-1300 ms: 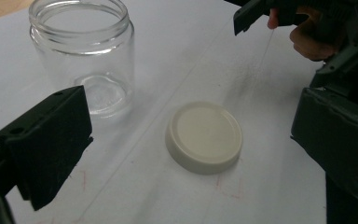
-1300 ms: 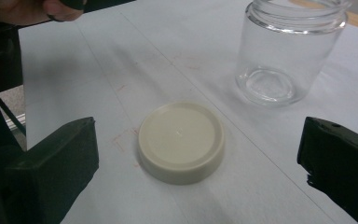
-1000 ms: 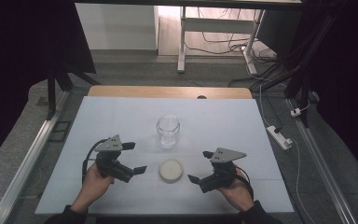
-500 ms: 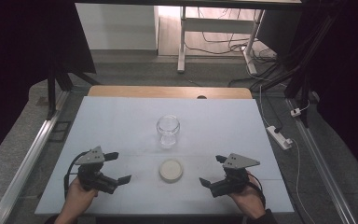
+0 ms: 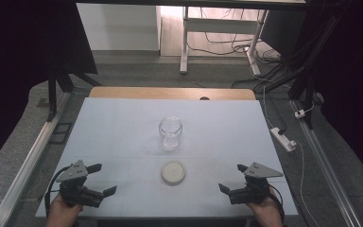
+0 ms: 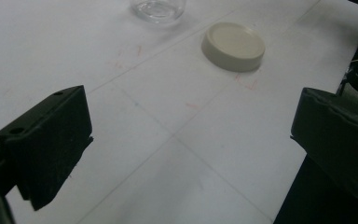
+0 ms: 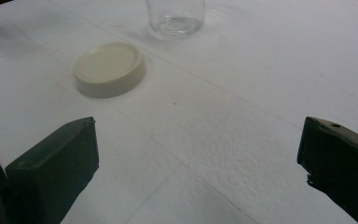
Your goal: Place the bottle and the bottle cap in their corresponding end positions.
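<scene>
A clear glass jar (image 5: 170, 132) stands upright and lidless at the middle of the white table (image 5: 123, 123). Its cream round lid (image 5: 173, 172) lies flat on the table in front of it, apart from the jar. My left gripper (image 5: 101, 179) rests at the near left corner, open and holding nothing. At the near right, my right gripper (image 5: 231, 178) is open too, nothing between its jaws. In the left gripper view the lid (image 6: 233, 45) and the jar's base (image 6: 158, 9) lie ahead. The right gripper view has the lid (image 7: 110, 68) at upper left, the jar (image 7: 175, 17) behind it.
A wooden strip (image 5: 170, 93) runs along the table's far edge. A white power strip (image 5: 282, 138) and cables lie on the floor to the right. Metal frame rails (image 5: 28, 161) flank the table. A white desk frame (image 5: 217, 33) stands behind.
Both hands have drawn back toward the near edge and outward, away from the lid. The jar and lid have not moved.
</scene>
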The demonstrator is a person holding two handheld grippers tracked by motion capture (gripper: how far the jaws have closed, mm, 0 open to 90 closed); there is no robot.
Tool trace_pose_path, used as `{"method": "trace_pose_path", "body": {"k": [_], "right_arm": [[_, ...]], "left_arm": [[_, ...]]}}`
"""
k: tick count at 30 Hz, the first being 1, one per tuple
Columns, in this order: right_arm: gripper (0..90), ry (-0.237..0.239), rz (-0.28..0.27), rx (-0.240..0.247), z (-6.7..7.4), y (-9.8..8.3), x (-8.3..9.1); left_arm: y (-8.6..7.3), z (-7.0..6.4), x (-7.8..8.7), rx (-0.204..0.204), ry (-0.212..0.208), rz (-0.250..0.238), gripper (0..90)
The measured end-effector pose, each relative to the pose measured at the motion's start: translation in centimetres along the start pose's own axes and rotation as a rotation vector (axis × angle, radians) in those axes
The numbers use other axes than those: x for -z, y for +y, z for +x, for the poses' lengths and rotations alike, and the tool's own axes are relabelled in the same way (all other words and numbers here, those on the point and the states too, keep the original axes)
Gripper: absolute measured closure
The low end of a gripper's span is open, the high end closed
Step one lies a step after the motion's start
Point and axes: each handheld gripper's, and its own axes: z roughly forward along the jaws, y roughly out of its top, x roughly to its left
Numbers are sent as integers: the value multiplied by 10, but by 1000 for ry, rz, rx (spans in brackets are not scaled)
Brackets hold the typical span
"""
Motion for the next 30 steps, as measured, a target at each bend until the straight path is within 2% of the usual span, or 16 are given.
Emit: {"method": "trace_pose_path", "body": {"k": [5,10,19,26,30], "right_arm": [[0,-33,7,-30,-6,-8,11],[0,-58,9,-50,-11,-15,20],[0,-83,38,-83,-15,-26,30],[0,-88,51,-110,-16,-30,36],[0,-87,50,-119,-16,-31,38]], "left_arm": [[-17,4,11,43,35,11,0],[-30,8,18,86,43,21,0],[-43,8,24,91,124,85,0],[-47,7,30,114,165,92,0],[-48,8,30,128,167,94,0]]}}
